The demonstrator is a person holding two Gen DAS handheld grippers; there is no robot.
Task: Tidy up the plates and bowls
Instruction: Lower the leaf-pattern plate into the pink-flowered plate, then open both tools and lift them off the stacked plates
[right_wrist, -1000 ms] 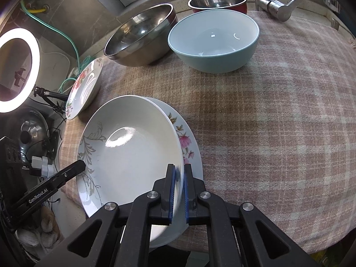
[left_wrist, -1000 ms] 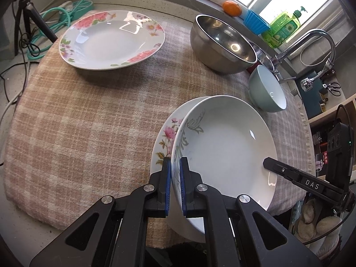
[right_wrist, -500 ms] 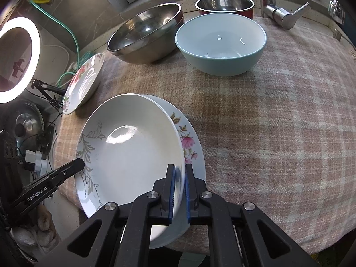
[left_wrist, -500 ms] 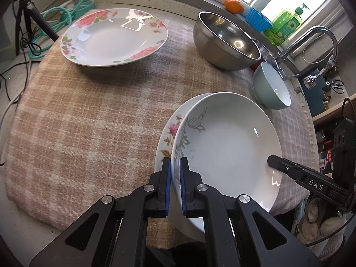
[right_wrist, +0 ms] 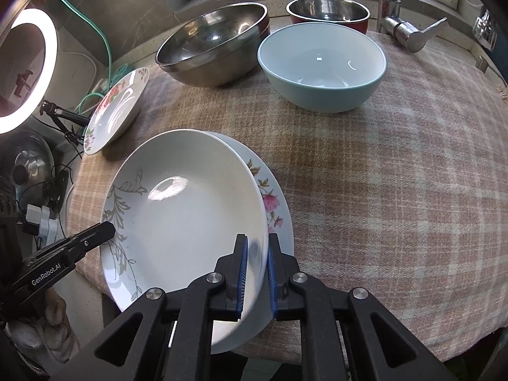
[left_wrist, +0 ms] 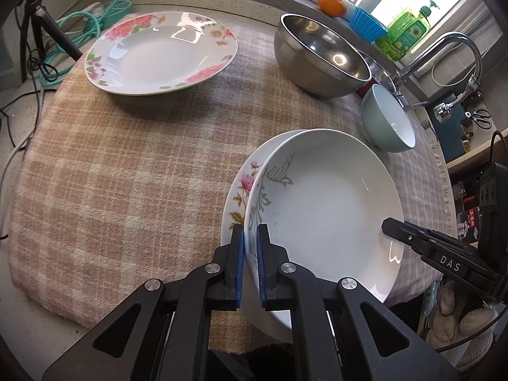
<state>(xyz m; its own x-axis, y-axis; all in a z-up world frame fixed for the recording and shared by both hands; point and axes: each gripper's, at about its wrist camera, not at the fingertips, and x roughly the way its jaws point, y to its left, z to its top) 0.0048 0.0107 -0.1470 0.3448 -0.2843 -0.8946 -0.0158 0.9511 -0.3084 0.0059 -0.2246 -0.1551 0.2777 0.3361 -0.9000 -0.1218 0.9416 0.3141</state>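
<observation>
A white deep plate with a grey leaf pattern [left_wrist: 327, 209] [right_wrist: 187, 219] rests on a plate with small pink flowers [left_wrist: 239, 190] [right_wrist: 271, 203] at the near table edge. My left gripper [left_wrist: 250, 260] is shut on the grey-leaf plate's rim. My right gripper [right_wrist: 255, 273] straddles the opposite rim with its jaws a little apart; the plate's rim lies in a gap wider than itself. A large pink-flowered plate [left_wrist: 162, 52] [right_wrist: 116, 108] sits at the far left. A steel bowl [left_wrist: 320, 55] [right_wrist: 216, 46] and a light blue bowl [left_wrist: 387, 123] [right_wrist: 322, 65] stand at the back.
A checked cloth [left_wrist: 127, 165] covers the table. A second steel bowl in a red pot [right_wrist: 328, 11], a faucet [left_wrist: 451, 50], a dish soap bottle [left_wrist: 403, 31] and an orange [left_wrist: 331, 4] are by the window. Cables [left_wrist: 73, 25] and a ring light [right_wrist: 28, 70] are at the left.
The right gripper's jaws have opened slightly around the plate rim. Both views show the plates and table a little closer and shifted; the left grip is unchanged.
</observation>
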